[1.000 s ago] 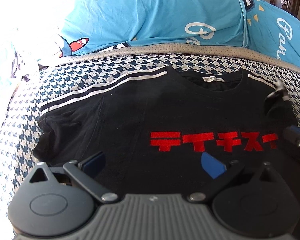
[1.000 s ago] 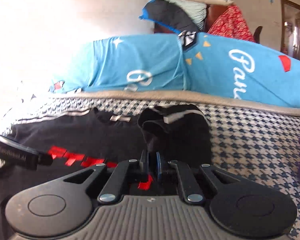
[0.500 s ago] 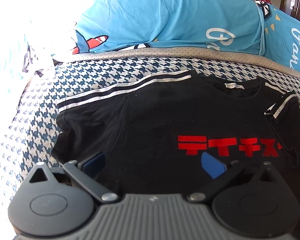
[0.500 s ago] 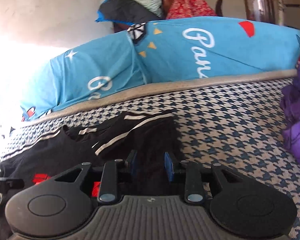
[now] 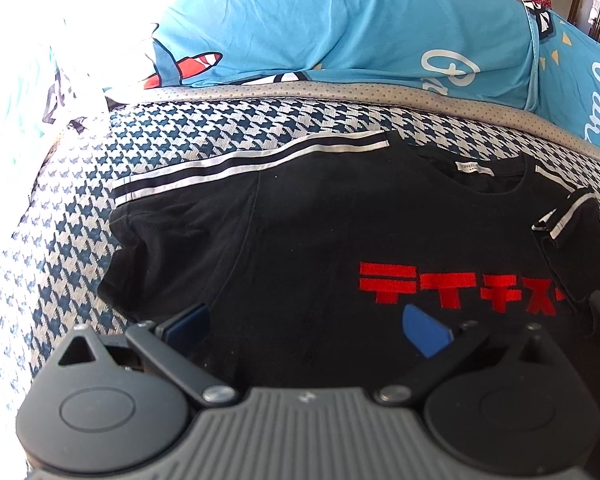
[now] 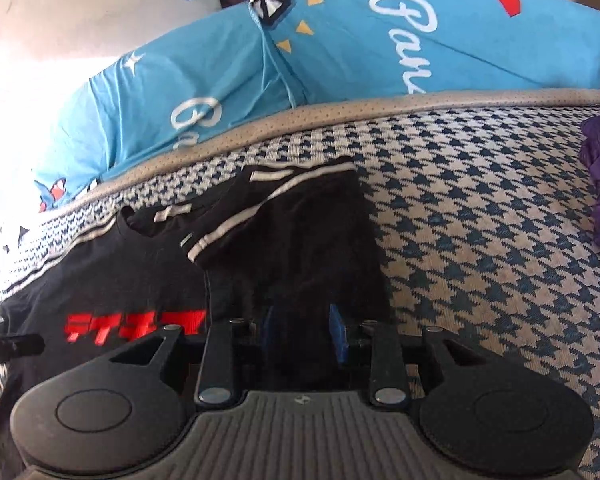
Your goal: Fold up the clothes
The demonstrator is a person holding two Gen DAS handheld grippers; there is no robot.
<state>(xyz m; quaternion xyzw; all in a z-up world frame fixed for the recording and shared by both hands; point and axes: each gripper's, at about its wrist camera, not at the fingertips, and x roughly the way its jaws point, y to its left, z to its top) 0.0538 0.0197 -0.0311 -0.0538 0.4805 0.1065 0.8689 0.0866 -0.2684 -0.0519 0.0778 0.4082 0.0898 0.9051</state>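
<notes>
- The right claw (image 6: 302, 330) stands with its blue pads a little apart, black cloth lying between them but not pinched, so it reads as released.
- The left claw (image 5: 306, 326) hangs wide open over the lower front of the shirt, grasping nothing.
- The black short-sleeved T-shirt with white-striped shoulders (image 5: 300, 240) lies face up on the blue-and-cream houndstooth bed cover (image 6: 480, 220).
- Its right sleeve (image 6: 300, 232) is folded in over the chest; the left sleeve (image 5: 172, 220) is spread flat, so, as I judge it, that fold and the lengthwise folds remain.
- Red block characters (image 5: 456, 288) cross the chest (Japanese-looking script); the neck label (image 5: 476, 168) is too small to read; the sky-blue printed pillow (image 6: 380, 40) behind bears white cursive starting "Par".
</notes>
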